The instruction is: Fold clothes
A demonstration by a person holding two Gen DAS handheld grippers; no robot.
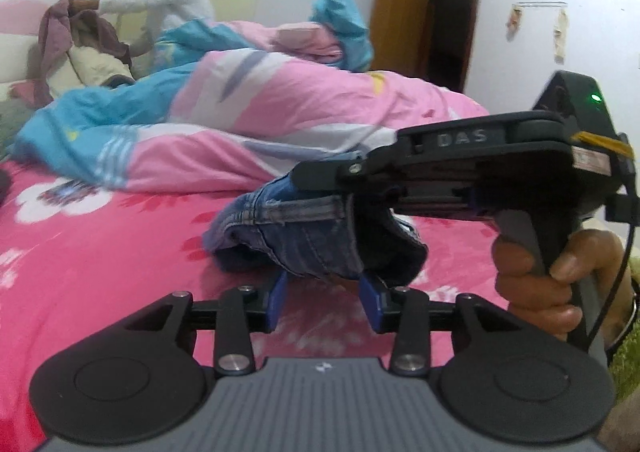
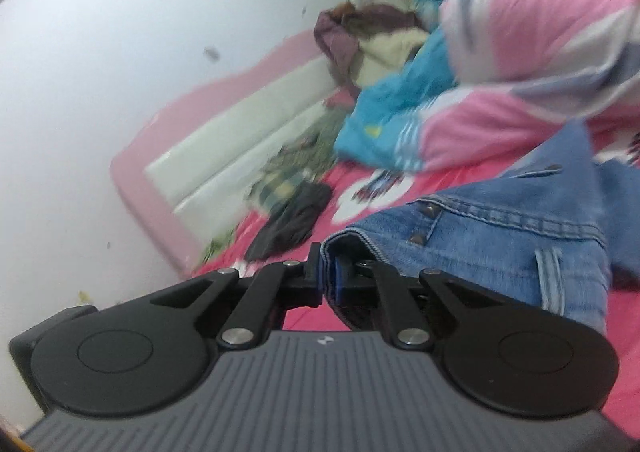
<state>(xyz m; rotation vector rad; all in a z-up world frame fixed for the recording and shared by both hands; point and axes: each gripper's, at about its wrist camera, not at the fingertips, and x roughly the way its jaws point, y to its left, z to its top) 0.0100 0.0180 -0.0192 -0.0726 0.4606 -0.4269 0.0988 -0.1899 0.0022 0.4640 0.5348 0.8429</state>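
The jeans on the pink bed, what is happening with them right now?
A person is folding the jeans with two handheld grippers. The right gripper is shut on a folded edge of the denim near the pocket rivets. The left gripper is open, its blue fingers just under the bunched jeans, not clamping them. The jeans are partly lifted off the pink floral sheet. Behind, another person handles a purple garment beside a pink and blue quilt.

The crumpled blue denim jeans hide the left gripper's blue fingertips; the right view's edge cuts the denim off.
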